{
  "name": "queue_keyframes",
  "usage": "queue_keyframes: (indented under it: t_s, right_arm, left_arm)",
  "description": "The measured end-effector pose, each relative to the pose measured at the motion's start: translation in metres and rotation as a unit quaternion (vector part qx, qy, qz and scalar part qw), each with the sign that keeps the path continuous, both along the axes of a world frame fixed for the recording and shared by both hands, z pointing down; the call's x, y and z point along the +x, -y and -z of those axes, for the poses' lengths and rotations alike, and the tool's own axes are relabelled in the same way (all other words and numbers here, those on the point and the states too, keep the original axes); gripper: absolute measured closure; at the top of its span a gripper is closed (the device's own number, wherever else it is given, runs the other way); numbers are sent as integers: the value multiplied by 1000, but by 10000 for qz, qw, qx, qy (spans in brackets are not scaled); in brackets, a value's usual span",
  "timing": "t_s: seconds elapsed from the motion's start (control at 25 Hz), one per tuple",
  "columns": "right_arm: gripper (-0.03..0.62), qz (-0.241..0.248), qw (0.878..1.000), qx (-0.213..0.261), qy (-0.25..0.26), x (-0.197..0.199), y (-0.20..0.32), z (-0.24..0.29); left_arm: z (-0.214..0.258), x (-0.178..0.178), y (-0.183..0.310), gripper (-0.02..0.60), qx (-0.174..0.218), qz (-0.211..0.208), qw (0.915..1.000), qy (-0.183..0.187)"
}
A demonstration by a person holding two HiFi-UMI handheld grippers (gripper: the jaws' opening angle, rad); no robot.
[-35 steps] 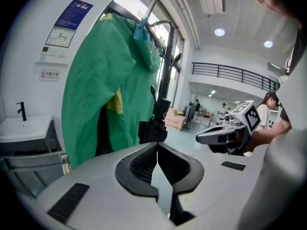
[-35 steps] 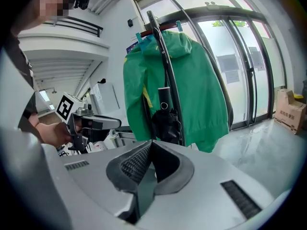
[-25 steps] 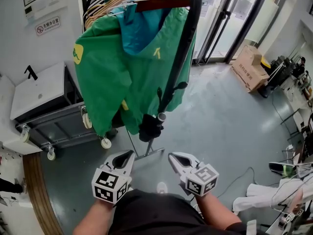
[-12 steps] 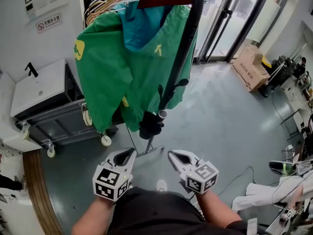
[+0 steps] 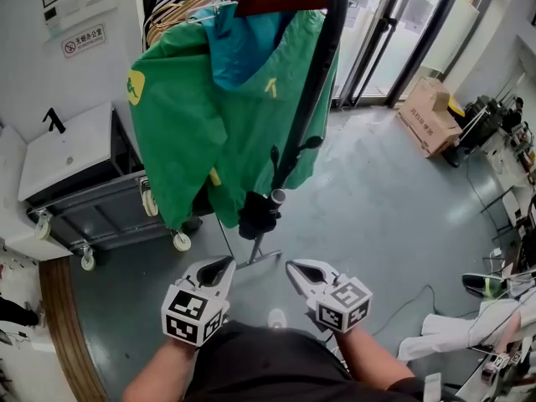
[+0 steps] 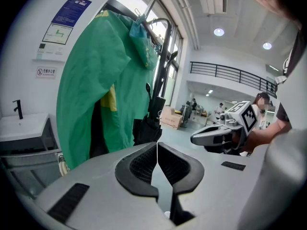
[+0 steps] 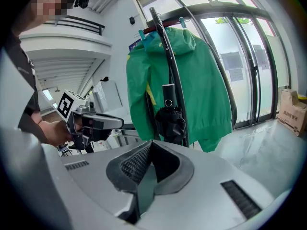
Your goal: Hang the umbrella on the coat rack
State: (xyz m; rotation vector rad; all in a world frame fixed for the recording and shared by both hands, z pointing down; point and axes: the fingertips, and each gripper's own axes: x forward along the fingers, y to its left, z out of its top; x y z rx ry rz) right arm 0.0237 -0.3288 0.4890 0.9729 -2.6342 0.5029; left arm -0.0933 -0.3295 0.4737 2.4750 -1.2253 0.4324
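Low on the black curved metal coat rack [image 5: 323, 74] hangs the black folded umbrella [image 5: 255, 216], its bundled canopy drooping beside the upright pole and its pale round handle end [image 5: 276, 197] turned upward. In the left gripper view the umbrella [image 6: 146, 130] shows dark against the pole, and in the right gripper view it [image 7: 170, 121] sits in front of the pole. Just beside it falls the lower hem of a green hooded jacket [image 5: 209, 115] with a teal lining, hung from a hanger on the rack's top bar. Below and nearer the person, well apart from the umbrella, the left gripper [image 5: 222, 264] and the right gripper [image 5: 295, 268] are held side by side, both aimed toward the rack. Each has its fingers clenched together with nothing between them, as each gripper's own view shows. A grey wheeled cart [image 5: 100, 212] stands to the left of the rack on the grey floor [image 5: 377, 216]. A brown cardboard box [image 5: 427, 115] lies near the glass doors [image 5: 394, 32] beyond.
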Motion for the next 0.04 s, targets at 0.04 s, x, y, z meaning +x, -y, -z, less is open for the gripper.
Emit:
queue_keyframes:
  t_s: [0.04]
  right_arm:
    - [583,-6,10000,-3,4,0,0,0]
  left_arm:
    - [0,2,0,563,-1,-21,10000,1]
